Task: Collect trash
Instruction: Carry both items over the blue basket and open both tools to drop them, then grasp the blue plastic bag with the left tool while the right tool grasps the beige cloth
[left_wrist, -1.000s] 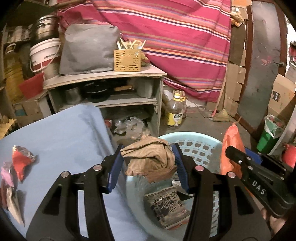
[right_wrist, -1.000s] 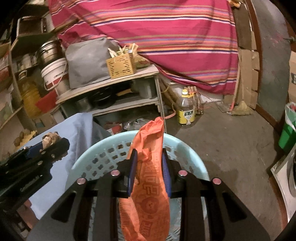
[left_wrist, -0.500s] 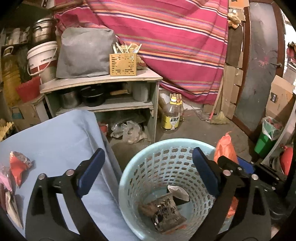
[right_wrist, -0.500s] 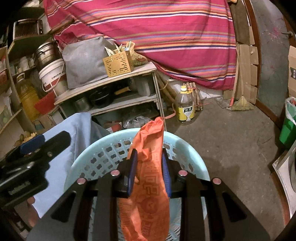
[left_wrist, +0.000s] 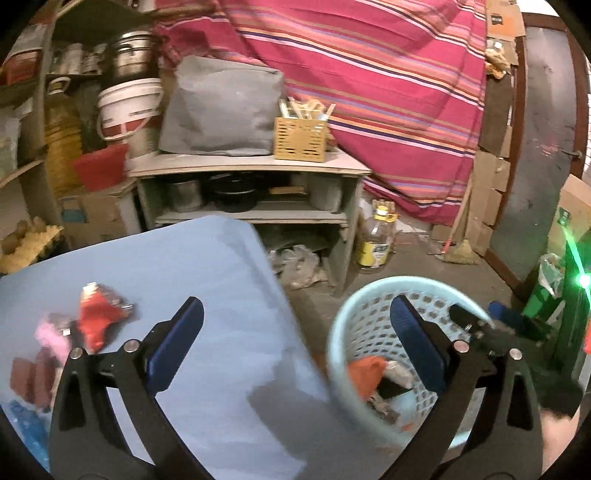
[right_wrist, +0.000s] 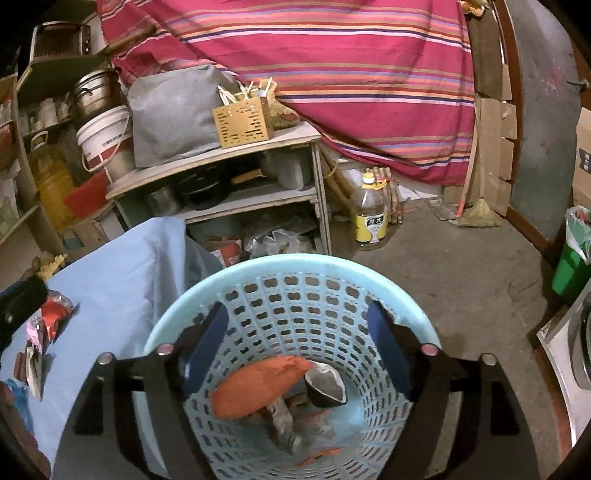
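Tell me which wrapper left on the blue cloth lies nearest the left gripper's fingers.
The red crumpled wrapper, just beyond the left gripper. The pink wrapper and brown wrapper lie farther toward the cloth's left edge.

Left gripper (left_wrist: 295, 347) and right gripper (right_wrist: 297, 347), both angled downward (jaws just opened wide, nothing between them).

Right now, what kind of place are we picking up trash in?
Probably a cluttered household storeroom or back kitchen: a rough shelf unit holding pots, a cooking-oil bottle on the bare concrete floor, and stacked cardboard against the wall.
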